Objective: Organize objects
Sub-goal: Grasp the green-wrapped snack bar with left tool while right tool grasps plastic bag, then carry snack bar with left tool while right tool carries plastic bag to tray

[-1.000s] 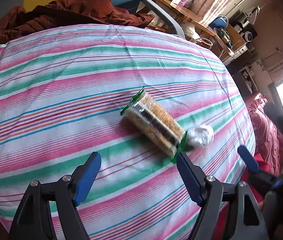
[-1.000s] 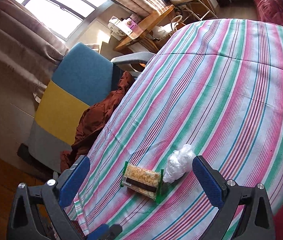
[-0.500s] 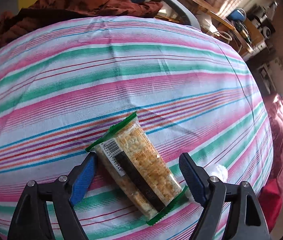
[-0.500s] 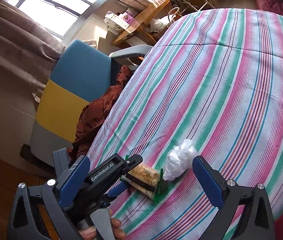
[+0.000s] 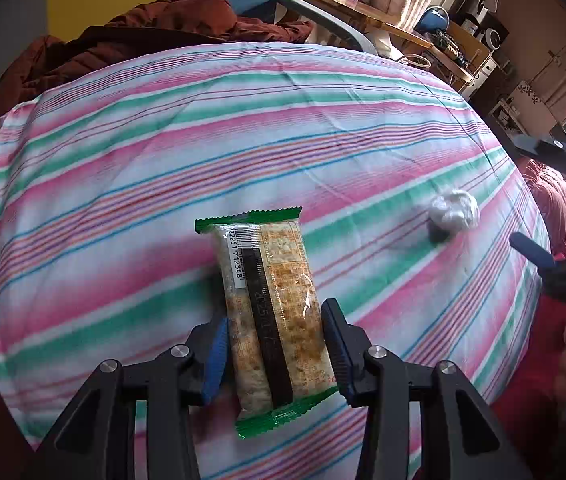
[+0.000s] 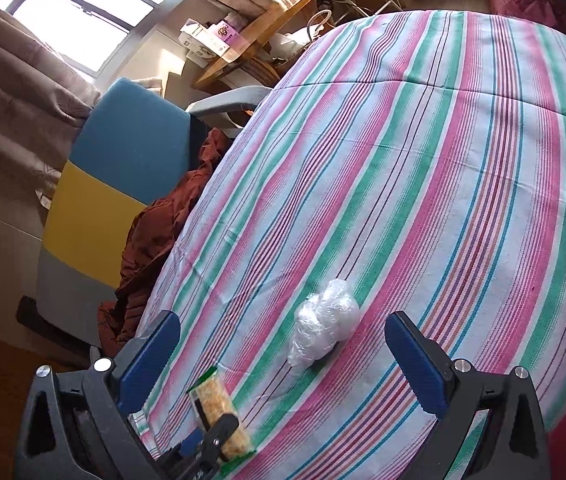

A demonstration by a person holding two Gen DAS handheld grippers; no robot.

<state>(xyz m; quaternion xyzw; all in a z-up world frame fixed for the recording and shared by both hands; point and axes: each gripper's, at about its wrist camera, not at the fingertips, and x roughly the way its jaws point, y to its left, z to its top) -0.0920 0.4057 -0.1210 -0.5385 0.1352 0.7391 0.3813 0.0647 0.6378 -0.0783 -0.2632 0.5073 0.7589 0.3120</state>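
My left gripper [image 5: 274, 354]: jaws just closed, now pinching the cracker pack [image 5: 271, 312], loose a second ago.
My right gripper [image 6: 283, 354]: wide open, empty.
Plastic wad [image 6: 323, 328]: unmoved, lower centre.

**Cracker pack and plastic wad on the striped surface**

We see a clear cracker pack [image 5: 273, 312] with green crimped ends, a dark band and a barcode label, lying lengthwise on the striped surface [image 5: 203, 140]. Well apart from it sits a crumpled wad of clear plastic [image 6: 325, 326], resting loose on the stripes.
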